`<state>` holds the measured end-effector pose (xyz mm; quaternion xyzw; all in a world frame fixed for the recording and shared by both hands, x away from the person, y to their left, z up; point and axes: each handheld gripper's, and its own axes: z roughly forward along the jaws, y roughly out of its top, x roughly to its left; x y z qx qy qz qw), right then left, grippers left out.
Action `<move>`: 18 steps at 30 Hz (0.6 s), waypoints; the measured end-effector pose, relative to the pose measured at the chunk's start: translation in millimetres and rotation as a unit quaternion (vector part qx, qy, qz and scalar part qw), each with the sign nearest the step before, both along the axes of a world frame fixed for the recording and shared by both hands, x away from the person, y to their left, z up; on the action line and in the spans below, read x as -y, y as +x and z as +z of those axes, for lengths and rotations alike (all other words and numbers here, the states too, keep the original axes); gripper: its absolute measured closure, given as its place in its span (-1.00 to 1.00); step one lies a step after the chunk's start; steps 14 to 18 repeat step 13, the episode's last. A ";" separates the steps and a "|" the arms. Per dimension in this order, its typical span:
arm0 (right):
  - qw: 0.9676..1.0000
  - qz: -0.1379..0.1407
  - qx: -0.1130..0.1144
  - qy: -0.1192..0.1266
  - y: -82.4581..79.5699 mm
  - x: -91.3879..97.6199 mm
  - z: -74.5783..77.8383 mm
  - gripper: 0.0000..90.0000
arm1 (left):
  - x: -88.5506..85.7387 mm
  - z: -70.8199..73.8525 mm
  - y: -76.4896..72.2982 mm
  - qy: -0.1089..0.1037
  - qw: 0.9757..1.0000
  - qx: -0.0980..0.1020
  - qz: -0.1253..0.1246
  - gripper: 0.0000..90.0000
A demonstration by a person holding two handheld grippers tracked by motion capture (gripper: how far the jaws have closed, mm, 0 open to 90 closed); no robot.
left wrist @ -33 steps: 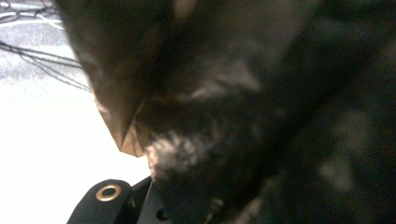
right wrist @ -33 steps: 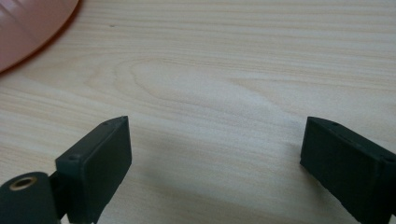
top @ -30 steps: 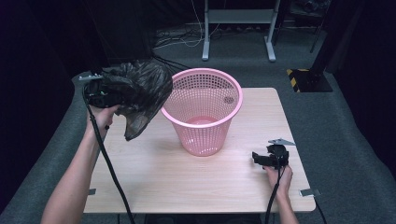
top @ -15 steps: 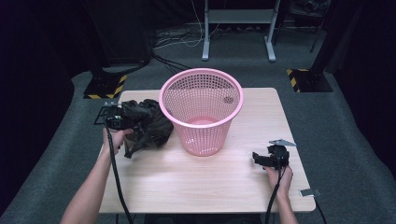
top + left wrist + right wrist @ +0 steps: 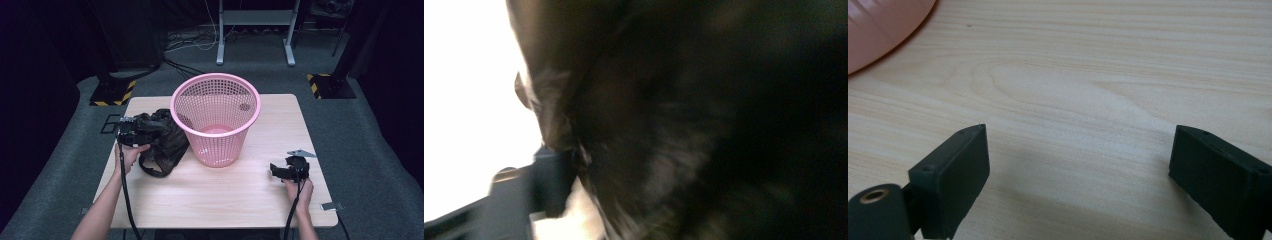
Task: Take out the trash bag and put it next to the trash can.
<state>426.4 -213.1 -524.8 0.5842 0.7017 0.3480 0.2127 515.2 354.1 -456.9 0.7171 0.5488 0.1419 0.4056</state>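
Note:
A crumpled black plastic bag [image 5: 167, 145] lies on the wooden table [image 5: 225, 195], against the left side of the pink mesh basket [image 5: 220, 145]. My left gripper [image 5: 152, 127] is shut on the bag's upper edge. In the left gripper view the bag [image 5: 704, 125] is a dark blur close to the camera. My right gripper [image 5: 275, 171] rests low near the table's right front, jaws pointing left toward the basket. Its jaws stand wide open over bare wood [image 5: 1078, 170], with the basket's foot [image 5: 878, 30] at the upper left.
The basket stands upright at mid table and holds nothing that I can see. Bare tabletop [image 5: 1098, 75] lies between the basket and the front edge. Beyond the table are a metal desk frame [image 5: 255, 30], floor cables and two stand bases with yellow-black tape [image 5: 115, 92].
My left gripper has come down from head height with the bag, which now rests on the table beside the basket. The right gripper has stayed put.

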 end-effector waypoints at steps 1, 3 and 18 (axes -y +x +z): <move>1.000 0.000 0.000 0.000 -0.1 0.0 0.0 -0.82 | -0.5 2.1 -4.6 0.003 1.000 0.003 -0.003 -0.64; 1.000 0.000 0.001 0.000 -0.1 0.3 -0.1 -0.82 | -1.6 6.4 -16.3 0.022 1.000 0.013 -0.003 -0.72; 1.000 0.007 0.002 -0.013 -0.1 -2.8 -0.6 -0.82 | -17.1 9.1 -92.7 0.048 0.997 0.063 -0.007 -1.00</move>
